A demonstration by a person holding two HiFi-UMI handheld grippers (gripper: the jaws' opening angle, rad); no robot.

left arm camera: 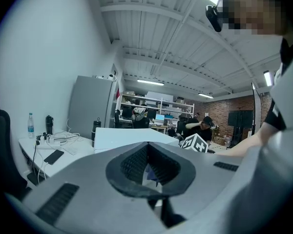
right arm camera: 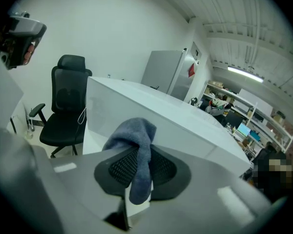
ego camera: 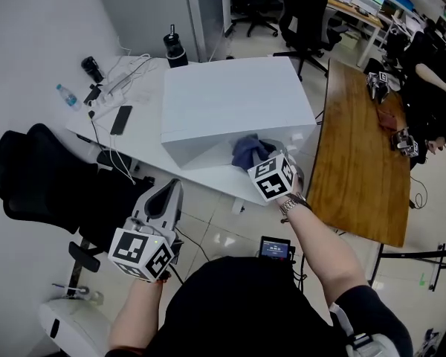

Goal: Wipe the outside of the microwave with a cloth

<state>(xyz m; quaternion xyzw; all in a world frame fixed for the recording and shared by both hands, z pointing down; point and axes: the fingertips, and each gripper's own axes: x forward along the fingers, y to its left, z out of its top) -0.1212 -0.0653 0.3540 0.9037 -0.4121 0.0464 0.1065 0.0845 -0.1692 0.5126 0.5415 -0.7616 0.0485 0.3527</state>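
— Where's the cloth (right arm camera: pixel 136 143)?
— Pinched in the right gripper's (right arm camera: pixel 139 168) fingers, right at the near side of the white microwave (ego camera: pixel 230 99) on the table (ego camera: pixel 145 88).
— And the left gripper (left arm camera: pixel 149 165)?
— Fingers closed, empty, apart from the microwave.

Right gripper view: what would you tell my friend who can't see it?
The right gripper pinches a blue-grey cloth close in front of the white microwave. A black office chair stands behind, at the left.
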